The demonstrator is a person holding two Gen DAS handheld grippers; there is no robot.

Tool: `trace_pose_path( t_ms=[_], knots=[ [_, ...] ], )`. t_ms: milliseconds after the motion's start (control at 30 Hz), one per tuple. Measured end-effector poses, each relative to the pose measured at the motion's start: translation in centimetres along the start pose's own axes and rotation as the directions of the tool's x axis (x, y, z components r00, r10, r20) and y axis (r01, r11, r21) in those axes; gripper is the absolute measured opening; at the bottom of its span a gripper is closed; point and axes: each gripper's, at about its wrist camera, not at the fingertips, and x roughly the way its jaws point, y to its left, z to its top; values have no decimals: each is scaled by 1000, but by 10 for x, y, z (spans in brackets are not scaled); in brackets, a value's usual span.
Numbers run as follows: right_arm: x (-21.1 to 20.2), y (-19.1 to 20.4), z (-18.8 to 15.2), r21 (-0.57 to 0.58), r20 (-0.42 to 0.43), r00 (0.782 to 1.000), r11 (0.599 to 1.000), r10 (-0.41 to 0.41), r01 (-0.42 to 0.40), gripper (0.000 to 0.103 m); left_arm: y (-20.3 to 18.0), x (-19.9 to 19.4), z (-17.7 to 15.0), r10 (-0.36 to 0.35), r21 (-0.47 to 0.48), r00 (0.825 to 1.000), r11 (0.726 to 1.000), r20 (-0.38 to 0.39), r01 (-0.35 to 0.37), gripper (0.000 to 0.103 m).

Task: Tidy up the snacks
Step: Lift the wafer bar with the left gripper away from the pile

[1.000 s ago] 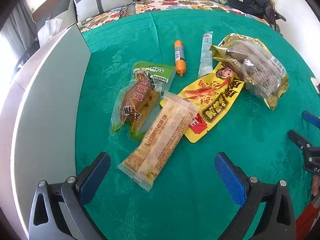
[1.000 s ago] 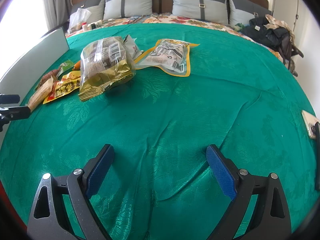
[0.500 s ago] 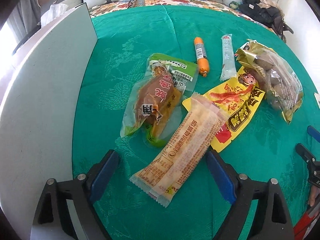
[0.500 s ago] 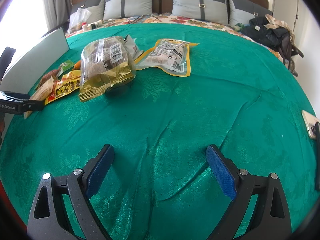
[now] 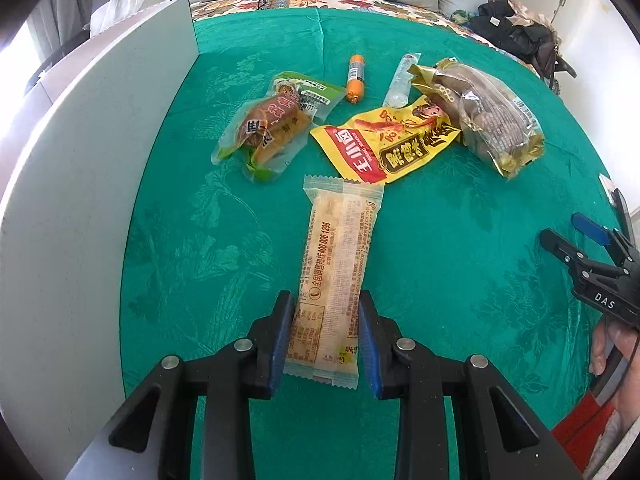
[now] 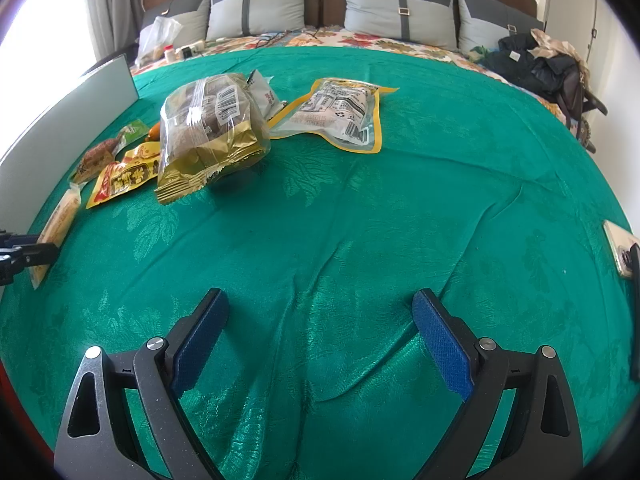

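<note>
Left wrist view, left tool (image 5: 325,334) closing on pale wafer packet (image 5: 338,264) (near end partly hidden), right tool (image 6: 320,334) spread.

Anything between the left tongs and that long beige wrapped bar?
Nothing visible. The left tongs are closing with the long beige wrapped bar already between the blue pads, its near end lying on the green cloth.

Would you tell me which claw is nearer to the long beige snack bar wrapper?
Left. The left claw straddles the near end of the long beige snack bar wrapper, jaws closing on it. The right claw hangs open over bare green cloth, well away to the wrapper's right.
</note>
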Motion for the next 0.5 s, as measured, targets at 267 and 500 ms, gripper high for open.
trace_pose_path(
  t_ms=[267, 500],
  knots=[
    [0, 0, 0, 0, 0, 1000, 1000, 0, 0, 95, -9, 6, -7, 36, -1, 999, 999, 9, -36, 83],
    [0, 0, 0, 0, 0, 1000, 1000, 0, 0, 95, -5, 17, -9, 89, 12, 993, 996, 81, -90, 103]
  ],
)
